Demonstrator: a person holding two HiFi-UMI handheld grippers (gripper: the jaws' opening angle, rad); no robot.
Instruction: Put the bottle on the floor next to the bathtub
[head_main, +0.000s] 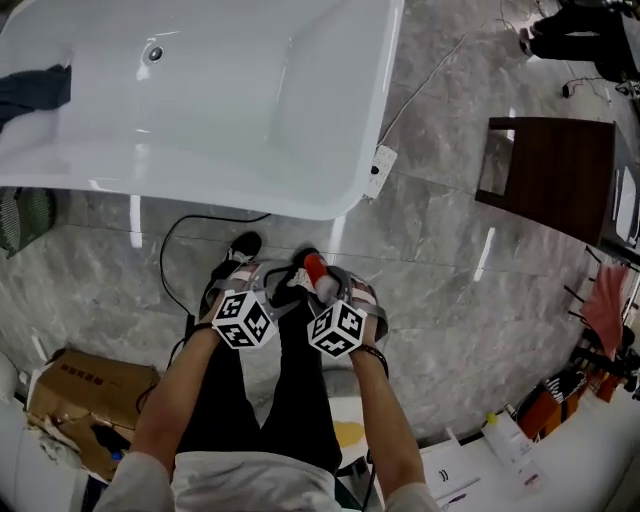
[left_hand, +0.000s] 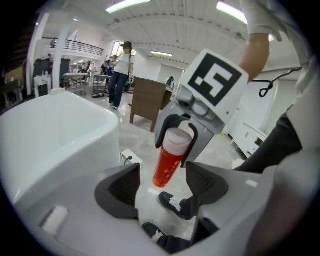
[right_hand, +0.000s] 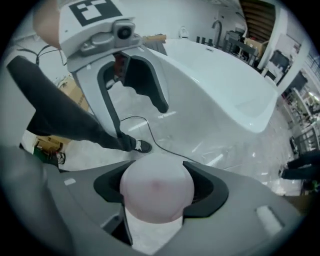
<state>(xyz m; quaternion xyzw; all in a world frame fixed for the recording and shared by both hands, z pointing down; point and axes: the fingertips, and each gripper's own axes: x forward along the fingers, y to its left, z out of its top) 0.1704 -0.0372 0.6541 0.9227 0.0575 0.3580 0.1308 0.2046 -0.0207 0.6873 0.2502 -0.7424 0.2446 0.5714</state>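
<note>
A red bottle (head_main: 316, 268) with a white cap hangs above the grey marble floor, just in front of the white bathtub (head_main: 200, 90). My right gripper (head_main: 327, 288) is shut on it; in the right gripper view the pale cap (right_hand: 156, 187) fills the gap between the jaws. In the left gripper view the bottle (left_hand: 169, 159) hangs upside down in the right gripper (left_hand: 176, 140), past my own jaws. My left gripper (head_main: 248, 282) is beside it on the left, open and holding nothing (left_hand: 162, 187).
A white power strip (head_main: 381, 168) and a black cable (head_main: 175, 240) lie on the floor by the tub. The person's shoes (head_main: 240, 248) are below the grippers. A dark wooden cabinet (head_main: 550, 175) stands at right, a cardboard box (head_main: 85, 395) at lower left.
</note>
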